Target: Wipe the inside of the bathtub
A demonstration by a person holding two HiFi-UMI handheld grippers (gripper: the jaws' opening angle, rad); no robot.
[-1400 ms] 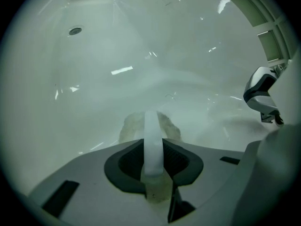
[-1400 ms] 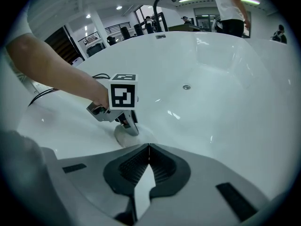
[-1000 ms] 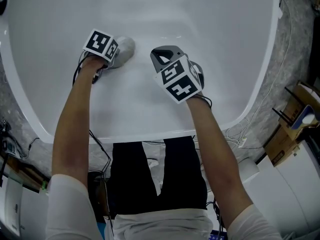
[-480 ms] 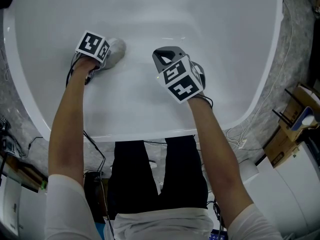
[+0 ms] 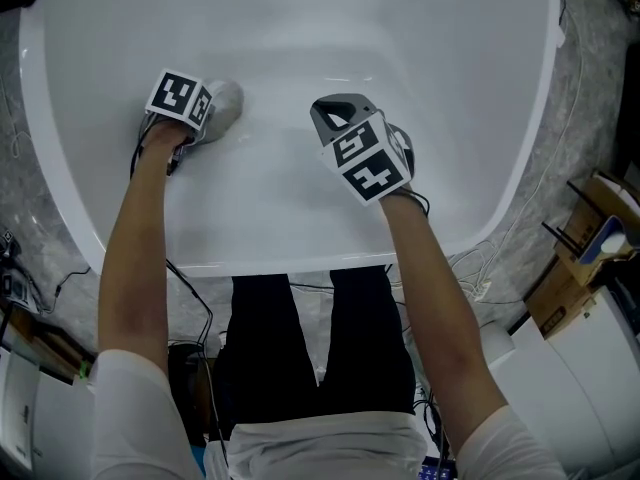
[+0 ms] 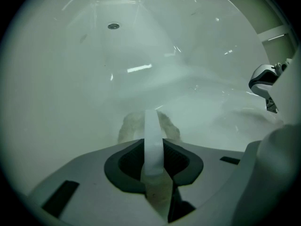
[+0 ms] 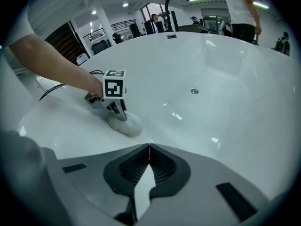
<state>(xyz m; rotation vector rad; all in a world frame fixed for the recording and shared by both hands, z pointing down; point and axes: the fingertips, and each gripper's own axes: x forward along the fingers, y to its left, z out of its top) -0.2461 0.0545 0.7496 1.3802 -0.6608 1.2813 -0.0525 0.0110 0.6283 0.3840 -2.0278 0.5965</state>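
Wiping is the step in hand, I judge, on the tub (image 5: 300, 28) wall right under the left fingers. The cloth (image 7: 126, 125), a pale wad, is pinched in the left gripper (image 6: 153, 126). That gripper's fingers are clamped on it, and the wad bulges out just past the fingertips and to either side of them, pressed against the white wall.

To do this stroke well, the wad should lie broad on the surface, so that cloth and not the finger ends meets the tub. The fingers sit close above the wall, and tipping them further down risks a scrape. Pressure is best steady and light, with overlapping strokes, since white on white shows no line between wiped and unwiped.

Ahead of the left fingers the wall runs down to the drain (image 6: 113, 26), well apart from them. Working toward it would carry any wet film downhill.

The right gripper (image 7: 149, 147) hangs over the tub off to the right of the left fingers. Its own fingers are shut together on nothing and, as far as I can tell, are off the wall. It is best held clear of the stroke's path. How much of the tub is done cannot be told.
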